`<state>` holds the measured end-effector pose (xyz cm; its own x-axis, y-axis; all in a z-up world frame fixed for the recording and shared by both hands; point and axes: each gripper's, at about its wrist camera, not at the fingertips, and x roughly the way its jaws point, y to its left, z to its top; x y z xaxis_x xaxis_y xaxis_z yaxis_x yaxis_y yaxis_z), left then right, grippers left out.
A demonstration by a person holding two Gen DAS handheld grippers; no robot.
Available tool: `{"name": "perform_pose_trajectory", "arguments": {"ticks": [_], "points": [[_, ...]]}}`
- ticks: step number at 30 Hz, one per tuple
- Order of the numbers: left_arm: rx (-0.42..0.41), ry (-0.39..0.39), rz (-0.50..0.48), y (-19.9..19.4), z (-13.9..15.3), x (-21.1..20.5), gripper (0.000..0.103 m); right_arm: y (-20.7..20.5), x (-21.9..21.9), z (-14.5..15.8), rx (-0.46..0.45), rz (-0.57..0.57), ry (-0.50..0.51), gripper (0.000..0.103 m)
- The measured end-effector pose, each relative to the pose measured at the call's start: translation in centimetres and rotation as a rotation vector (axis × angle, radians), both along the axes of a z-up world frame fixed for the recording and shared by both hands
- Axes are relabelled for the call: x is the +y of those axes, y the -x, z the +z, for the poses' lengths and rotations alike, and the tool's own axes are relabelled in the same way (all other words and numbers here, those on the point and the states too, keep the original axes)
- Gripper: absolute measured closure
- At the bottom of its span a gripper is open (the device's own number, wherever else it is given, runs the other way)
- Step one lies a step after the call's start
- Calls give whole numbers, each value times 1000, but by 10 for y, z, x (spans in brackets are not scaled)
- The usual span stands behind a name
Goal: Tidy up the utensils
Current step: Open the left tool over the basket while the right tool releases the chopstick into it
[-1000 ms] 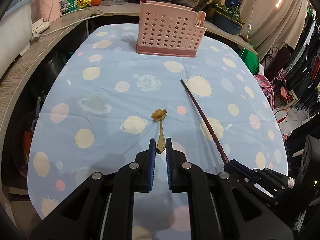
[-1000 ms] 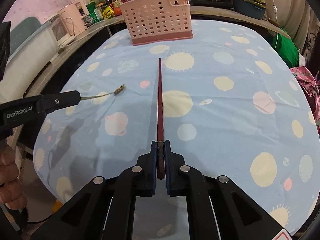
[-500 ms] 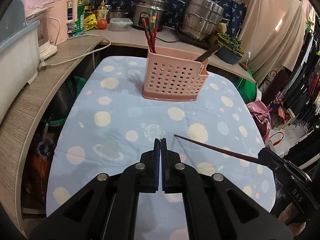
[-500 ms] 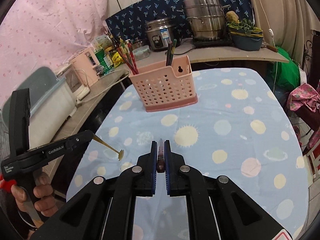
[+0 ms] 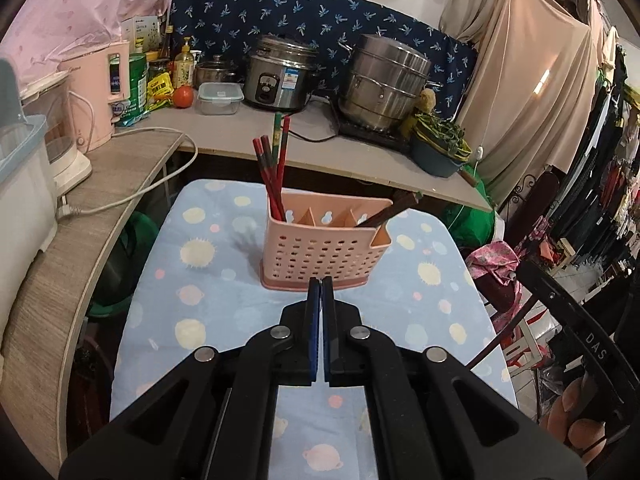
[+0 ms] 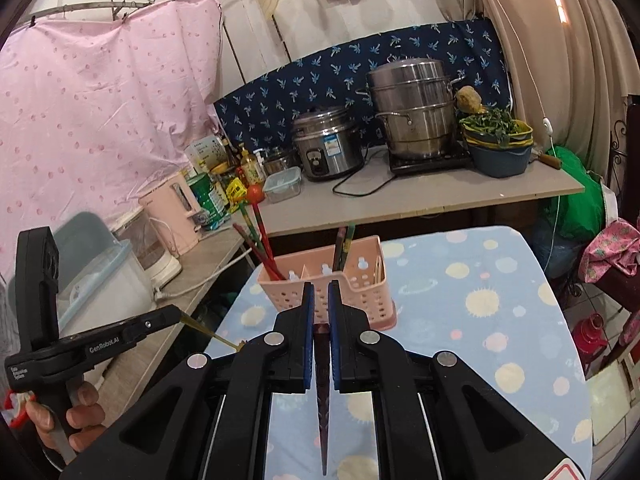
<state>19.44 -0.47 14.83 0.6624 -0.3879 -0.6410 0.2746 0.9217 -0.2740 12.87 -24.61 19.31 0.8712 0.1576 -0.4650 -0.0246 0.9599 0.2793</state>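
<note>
A pink perforated utensil basket [image 5: 324, 250] stands on the blue dotted tablecloth [image 5: 208, 300], with red chopsticks [image 5: 272, 176] in its left compartment and dark ones at its right. It also shows in the right wrist view [image 6: 360, 284]. My left gripper [image 5: 320, 282] is shut on a small golden flower-ended spoon [image 6: 208, 332], seen only from the right wrist view. My right gripper [image 6: 318, 292] is shut on a dark red chopstick [image 6: 322, 392], which hangs tip down between the fingers. The chopstick also shows in the left wrist view [image 5: 504, 332].
A counter [image 5: 248, 140] behind the table holds a rice cooker [image 5: 280, 76], a steel steamer pot [image 5: 384, 84], a pink kettle [image 5: 100, 92], bottles and a bowl of greens [image 5: 440, 148]. A white appliance [image 5: 20, 184] sits left. Clothes hang at the right.
Both grippers have lifted off the table and risen toward the basket, carrying the spoon and the chopstick. The chopstick has swung from pointing forward to hanging tip down.
</note>
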Motion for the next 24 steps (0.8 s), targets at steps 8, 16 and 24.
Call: {"name": "perform_pose_trajectory", "arguments": {"ticks": [8, 16, 24], "points": [[-58, 5, 2, -50, 35, -15, 102, -50, -12, 57, -140, -37, -63, 96], [-76, -8, 26, -101, 42, -24, 102, -104, -23, 82, -211, -100, -100, 96], [-20, -14, 28, -134, 10, -28, 102, -150, -32, 64, -183, -132, -110, 96]]}}
